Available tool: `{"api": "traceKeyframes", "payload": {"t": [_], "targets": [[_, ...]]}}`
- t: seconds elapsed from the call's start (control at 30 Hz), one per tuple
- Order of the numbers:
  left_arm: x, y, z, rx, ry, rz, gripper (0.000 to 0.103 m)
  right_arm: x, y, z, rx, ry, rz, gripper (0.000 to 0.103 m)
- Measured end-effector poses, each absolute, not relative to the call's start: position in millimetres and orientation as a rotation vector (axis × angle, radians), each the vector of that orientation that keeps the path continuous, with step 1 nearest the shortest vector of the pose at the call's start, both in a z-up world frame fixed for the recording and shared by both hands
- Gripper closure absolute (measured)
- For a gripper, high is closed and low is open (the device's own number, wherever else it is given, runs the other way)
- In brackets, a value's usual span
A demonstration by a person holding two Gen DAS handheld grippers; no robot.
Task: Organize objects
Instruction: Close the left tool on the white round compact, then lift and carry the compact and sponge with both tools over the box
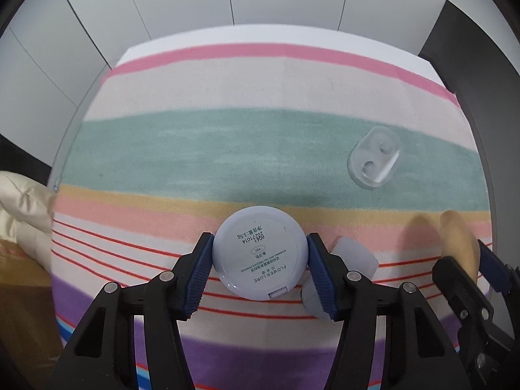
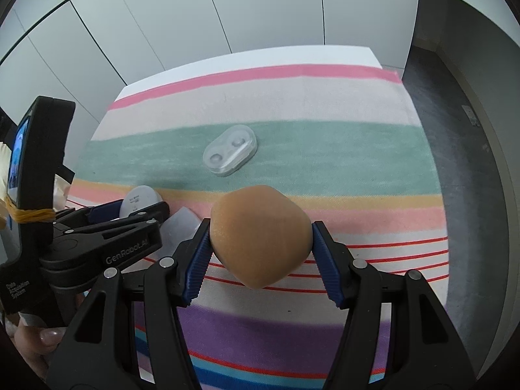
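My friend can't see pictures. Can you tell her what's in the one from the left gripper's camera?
The left hand-held gripper squeezes a round pale lavender powder compact, printed underside up, over a striped cloth. A clear two-well plastic case lies farther back on the right, and at the right edge the other hand-held gripper holds a tan makeup sponge.

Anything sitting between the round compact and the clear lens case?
No. In the left wrist view, only bare striped cloth separates the round compact from the clear lens case.
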State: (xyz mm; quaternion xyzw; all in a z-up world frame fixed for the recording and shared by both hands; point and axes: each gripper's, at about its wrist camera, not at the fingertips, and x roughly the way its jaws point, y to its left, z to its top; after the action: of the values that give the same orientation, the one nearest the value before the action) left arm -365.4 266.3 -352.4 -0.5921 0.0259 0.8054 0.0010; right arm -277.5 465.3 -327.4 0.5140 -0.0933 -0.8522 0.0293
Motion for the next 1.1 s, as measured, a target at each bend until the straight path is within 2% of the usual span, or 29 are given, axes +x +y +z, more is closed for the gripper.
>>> {"api": "traceKeyframes", "payload": {"t": [0.33, 0.77, 1.1], "targets": [[-353, 255, -264, -1.725, 0.143, 2.615, 0.045, -269, 456, -272, 1.53, -0.239, -2.694, 0.041], [-316, 238, -123, -1.531, 0.114, 2.731, 0.045, -250, 432, -148, 1.344, -0.095, -2.798, 0.041], [-281, 232, -74, -1.432, 0.128, 2.779, 0.045, -228, 414, -89, 1.25, -0.022, -2.826, 0.041]]}}
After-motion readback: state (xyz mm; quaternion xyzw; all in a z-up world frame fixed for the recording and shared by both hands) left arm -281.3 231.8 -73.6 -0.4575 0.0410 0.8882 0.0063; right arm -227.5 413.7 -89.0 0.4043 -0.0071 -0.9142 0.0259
